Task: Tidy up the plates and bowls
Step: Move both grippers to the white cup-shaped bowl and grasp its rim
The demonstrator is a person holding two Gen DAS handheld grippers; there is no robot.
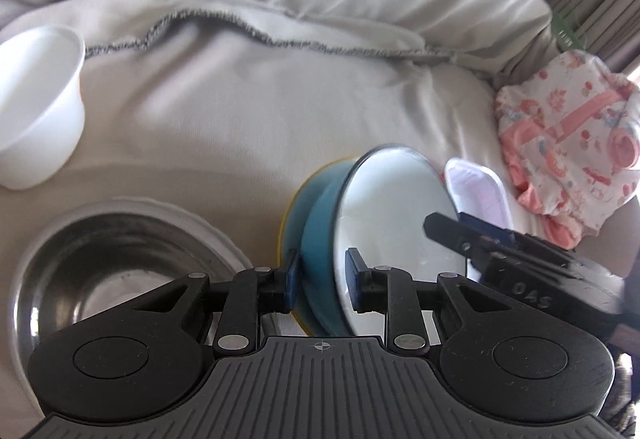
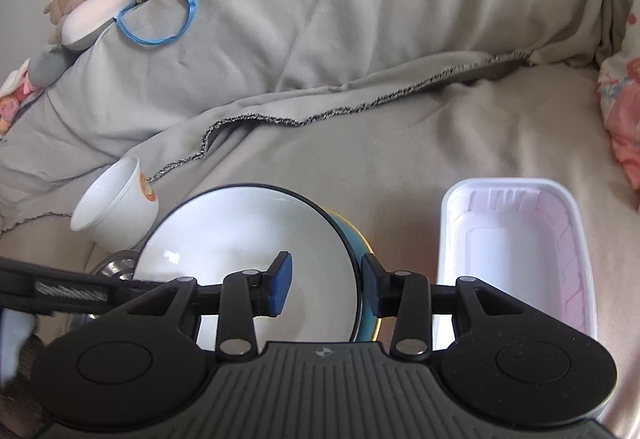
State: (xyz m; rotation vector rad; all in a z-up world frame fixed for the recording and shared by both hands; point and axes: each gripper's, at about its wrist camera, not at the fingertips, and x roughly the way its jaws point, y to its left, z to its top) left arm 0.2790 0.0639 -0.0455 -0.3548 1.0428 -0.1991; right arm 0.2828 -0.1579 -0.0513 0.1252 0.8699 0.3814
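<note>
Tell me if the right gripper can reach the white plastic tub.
Probably yes: the tub lies beside the right gripper, nothing between, though its open jaws straddle the rim of the blue bowl.

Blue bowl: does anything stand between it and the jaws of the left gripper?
Nothing visible does. The left gripper has its jaws on either side of the wall of the blue bowl, one outside and one inside. Whether they press on it I cannot tell.
</note>
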